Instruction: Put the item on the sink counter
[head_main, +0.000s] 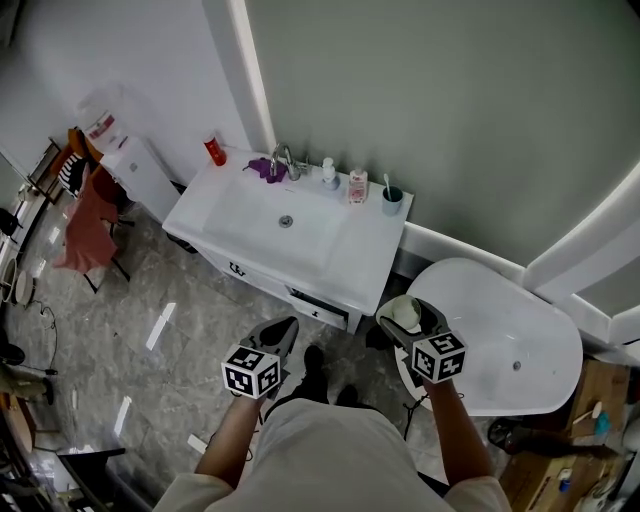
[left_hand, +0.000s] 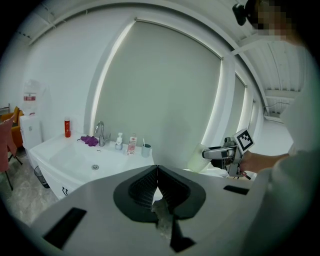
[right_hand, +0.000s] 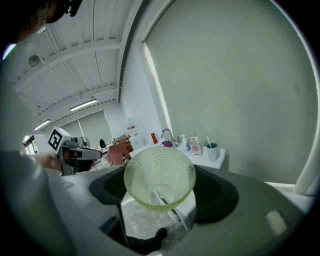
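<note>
While aloft, cup (right_hand: 150, 167) between right tongs (right_hand: 160, 184).

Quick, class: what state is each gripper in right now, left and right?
Left gripper: shut, holding nothing.
Right gripper: shut on a pale green glass cup.

- Head view: from above the person, facing steeply down; the sink counter (head_main: 250, 215) lies well off at 12 o'clock, with the left gripper (head_main: 285, 328) and right gripper (head_main: 400, 320) close at 6.
- Left gripper view: low behind its closed jaws, roughly level; sink counter at 9 o'clock, right gripper at 3.
- Right gripper view: close behind the green cup (right_hand: 160, 177) that its jaws clasp; left gripper at 9 o'clock.
- All three share the sink counter and faucet (head_main: 283, 160).
</note>
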